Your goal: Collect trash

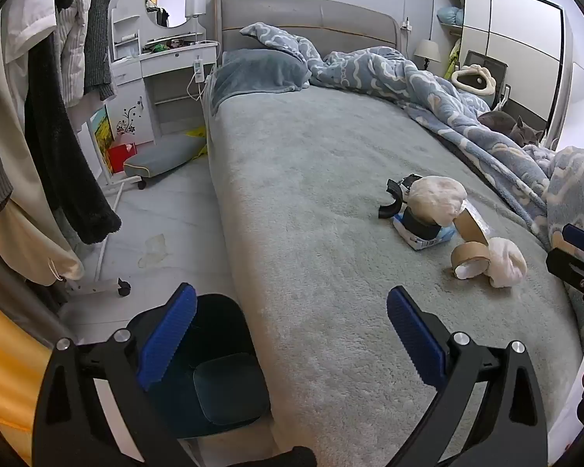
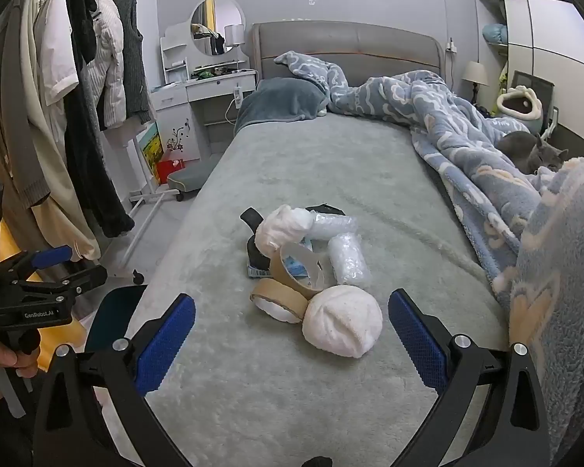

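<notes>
Through the left wrist camera we see our left gripper with jaws wide apart and empty, poised over the edge of the grey bed, a dark bin on the floor below. The trash pile lies on the bed, well ahead to the right.

Through the right wrist camera, our right gripper gapes empty too, just short of a white wad fronting the pile.

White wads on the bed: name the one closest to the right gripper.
The round white wad beside the flat tape roll, just ahead of the open right gripper; the other wad lies farther back in the pile.
</notes>
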`<control>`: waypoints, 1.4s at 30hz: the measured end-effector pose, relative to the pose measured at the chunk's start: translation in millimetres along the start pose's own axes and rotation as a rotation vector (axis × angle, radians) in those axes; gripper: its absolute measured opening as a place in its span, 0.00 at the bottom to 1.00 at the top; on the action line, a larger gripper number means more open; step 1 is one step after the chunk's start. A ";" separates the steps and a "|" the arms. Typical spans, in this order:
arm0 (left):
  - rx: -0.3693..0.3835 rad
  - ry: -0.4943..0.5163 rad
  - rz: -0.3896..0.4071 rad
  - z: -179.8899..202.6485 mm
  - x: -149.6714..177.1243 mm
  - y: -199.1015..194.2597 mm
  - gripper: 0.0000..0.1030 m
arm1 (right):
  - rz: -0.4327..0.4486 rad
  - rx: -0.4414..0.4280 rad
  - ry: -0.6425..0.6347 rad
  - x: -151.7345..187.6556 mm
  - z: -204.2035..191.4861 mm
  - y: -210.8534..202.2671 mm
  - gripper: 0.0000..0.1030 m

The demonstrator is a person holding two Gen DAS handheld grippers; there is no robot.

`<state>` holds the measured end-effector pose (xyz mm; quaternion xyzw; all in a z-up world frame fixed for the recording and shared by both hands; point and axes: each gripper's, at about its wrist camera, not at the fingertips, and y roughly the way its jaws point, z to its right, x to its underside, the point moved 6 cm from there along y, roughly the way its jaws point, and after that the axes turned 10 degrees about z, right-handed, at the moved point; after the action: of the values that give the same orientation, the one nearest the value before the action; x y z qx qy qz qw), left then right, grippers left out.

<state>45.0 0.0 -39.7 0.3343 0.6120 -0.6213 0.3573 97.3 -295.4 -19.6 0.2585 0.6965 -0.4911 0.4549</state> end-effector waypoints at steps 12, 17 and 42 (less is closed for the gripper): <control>0.002 0.002 -0.003 1.0 1.0 0.2 0.97 | 0.008 -0.003 0.004 -1.4 0.3 -1.1 0.97; 0.003 0.001 -0.004 0.8 3.3 1.4 0.97 | 0.008 -0.003 0.004 -1.9 1.0 -1.3 0.97; 0.003 0.003 -0.005 1.7 3.4 2.0 0.97 | 0.010 -0.002 0.006 -1.6 1.0 -1.0 0.97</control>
<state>44.9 -1.8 -43.5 0.3341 0.6125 -0.6226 0.3543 97.5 -296.6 -17.8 0.2633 0.6970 -0.4873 0.4554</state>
